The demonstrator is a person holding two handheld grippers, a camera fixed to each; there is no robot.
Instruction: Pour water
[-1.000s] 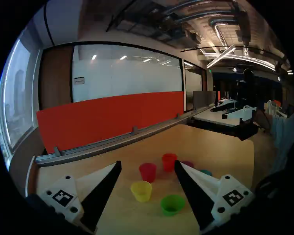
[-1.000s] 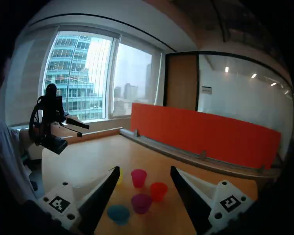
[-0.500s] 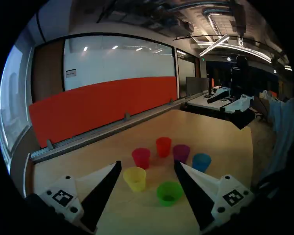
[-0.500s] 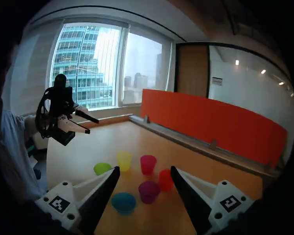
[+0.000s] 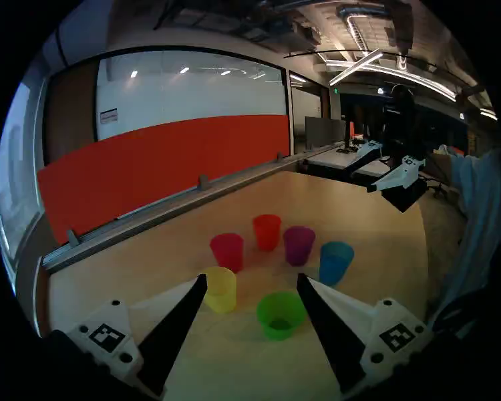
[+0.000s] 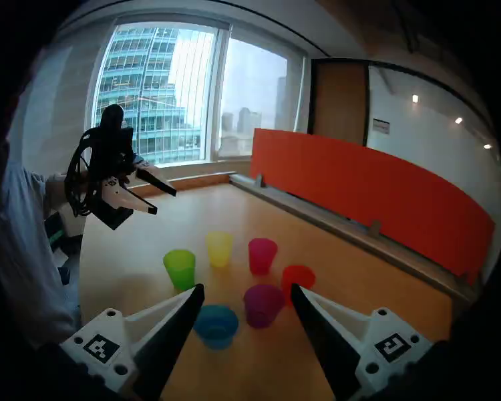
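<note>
In the right gripper view, the lower part of the red cup (image 6: 298,274) is hidden behind the purple cup (image 6: 262,304) and a finger (image 6: 317,327) of the right gripper (image 6: 246,286). The person's sleeve (image 6: 20,267) is cut off at the left edge. In the left gripper view, the yellow cup (image 5: 222,289) goes slightly behind the left gripper (image 5: 249,276). Whether any cup holds water cannot be told.

Six cups (image 5: 267,231) clustered on table (image 5: 357,214), divider (image 5: 163,160) along far edge

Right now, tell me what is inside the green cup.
Inside the green cup I see just its green wall and bottom, no object; clear water would not show.
</note>
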